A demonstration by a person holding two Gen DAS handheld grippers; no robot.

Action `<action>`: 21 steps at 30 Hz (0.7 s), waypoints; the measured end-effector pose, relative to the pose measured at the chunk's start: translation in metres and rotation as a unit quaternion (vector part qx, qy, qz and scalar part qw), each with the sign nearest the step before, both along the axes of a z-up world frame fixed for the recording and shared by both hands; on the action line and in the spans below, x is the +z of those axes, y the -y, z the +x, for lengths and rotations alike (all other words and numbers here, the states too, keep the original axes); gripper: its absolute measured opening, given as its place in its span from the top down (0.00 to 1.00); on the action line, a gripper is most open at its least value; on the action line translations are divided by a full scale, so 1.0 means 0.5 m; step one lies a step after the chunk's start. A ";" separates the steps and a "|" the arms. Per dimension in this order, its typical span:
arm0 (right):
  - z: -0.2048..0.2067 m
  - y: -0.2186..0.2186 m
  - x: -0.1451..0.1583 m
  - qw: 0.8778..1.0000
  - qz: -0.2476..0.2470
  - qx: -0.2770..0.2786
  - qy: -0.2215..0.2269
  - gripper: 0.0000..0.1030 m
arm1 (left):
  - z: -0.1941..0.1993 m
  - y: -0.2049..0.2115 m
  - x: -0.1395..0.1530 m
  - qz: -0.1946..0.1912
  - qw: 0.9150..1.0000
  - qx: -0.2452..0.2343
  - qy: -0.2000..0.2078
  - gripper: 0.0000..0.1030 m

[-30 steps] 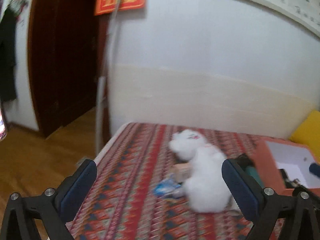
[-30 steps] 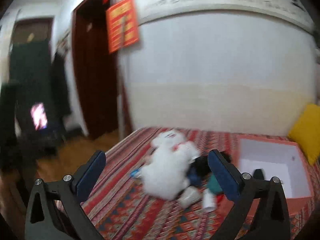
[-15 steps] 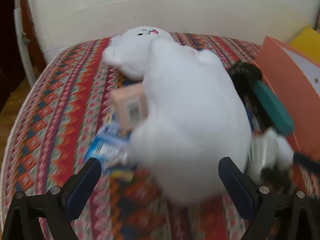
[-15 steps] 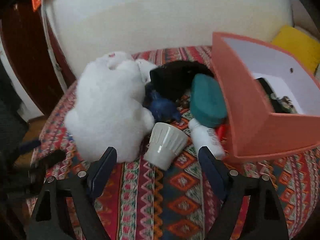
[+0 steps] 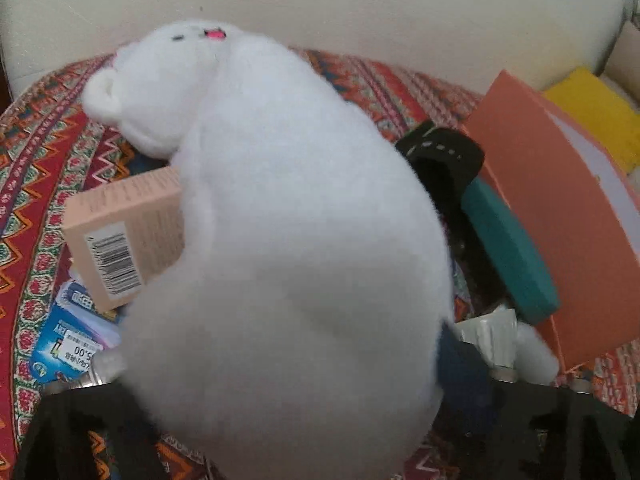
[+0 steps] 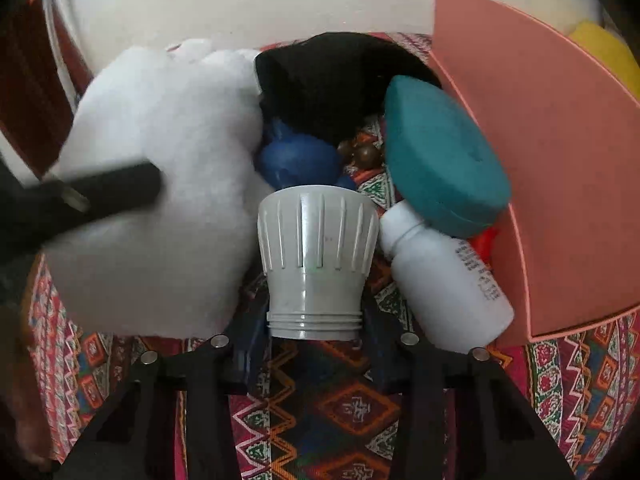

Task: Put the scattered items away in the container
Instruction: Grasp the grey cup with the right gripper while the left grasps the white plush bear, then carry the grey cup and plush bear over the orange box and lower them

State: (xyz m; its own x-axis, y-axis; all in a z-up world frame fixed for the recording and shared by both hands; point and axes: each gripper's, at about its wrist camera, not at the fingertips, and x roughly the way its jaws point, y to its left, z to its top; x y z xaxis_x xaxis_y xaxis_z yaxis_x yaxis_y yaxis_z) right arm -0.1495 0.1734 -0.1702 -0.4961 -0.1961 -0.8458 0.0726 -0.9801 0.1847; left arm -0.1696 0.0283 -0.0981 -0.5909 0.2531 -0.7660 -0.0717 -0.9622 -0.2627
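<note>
A big white plush bear [image 5: 280,248] lies on the patterned cloth and fills the left wrist view; my left gripper [image 5: 288,420] straddles its rear end, its fingers mostly hidden by the fur. In the right wrist view my right gripper [image 6: 316,344] has its fingers on both sides of the neck of a grey ribbed lamp base [image 6: 316,256], closed in against it. The plush [image 6: 160,184] lies left of it. The orange box [image 6: 532,168] stands at the right, also visible in the left wrist view [image 5: 560,216].
Beside the lamp base lie a white bottle [image 6: 444,280], a teal case [image 6: 436,152], a blue object [image 6: 296,156] and a black cloth item [image 6: 332,80]. A tan carton [image 5: 124,232] and a blue packet [image 5: 68,344] lie left of the plush. A yellow cushion [image 5: 600,120] sits behind the box.
Both grippers have moved down and forward onto the pile. The left has closed in on the plush's rear; the right has narrowed around the lamp base's neck.
</note>
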 end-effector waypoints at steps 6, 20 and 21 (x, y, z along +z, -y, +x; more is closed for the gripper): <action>0.030 -0.018 0.071 0.998 -0.034 -0.004 -0.044 0.57 | 0.099 0.021 0.110 0.036 0.997 0.022 -0.070 0.32; 0.207 -0.023 0.304 0.973 -0.058 0.041 -0.219 0.57 | 0.369 0.071 0.322 0.060 0.977 0.064 -0.196 0.32; 0.221 -0.024 0.320 0.970 -0.060 0.044 -0.231 0.57 | 0.382 0.064 0.331 0.060 0.976 0.062 -0.201 0.32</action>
State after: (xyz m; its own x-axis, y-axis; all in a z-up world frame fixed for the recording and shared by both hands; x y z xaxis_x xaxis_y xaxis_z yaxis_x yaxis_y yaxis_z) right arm -0.0390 0.1855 -0.0101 -0.7941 -0.3374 -0.5056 0.2567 -0.9401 0.2242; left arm 0.0212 -0.0035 0.0672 -0.8692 0.2351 -0.4350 -0.0779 -0.9339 -0.3490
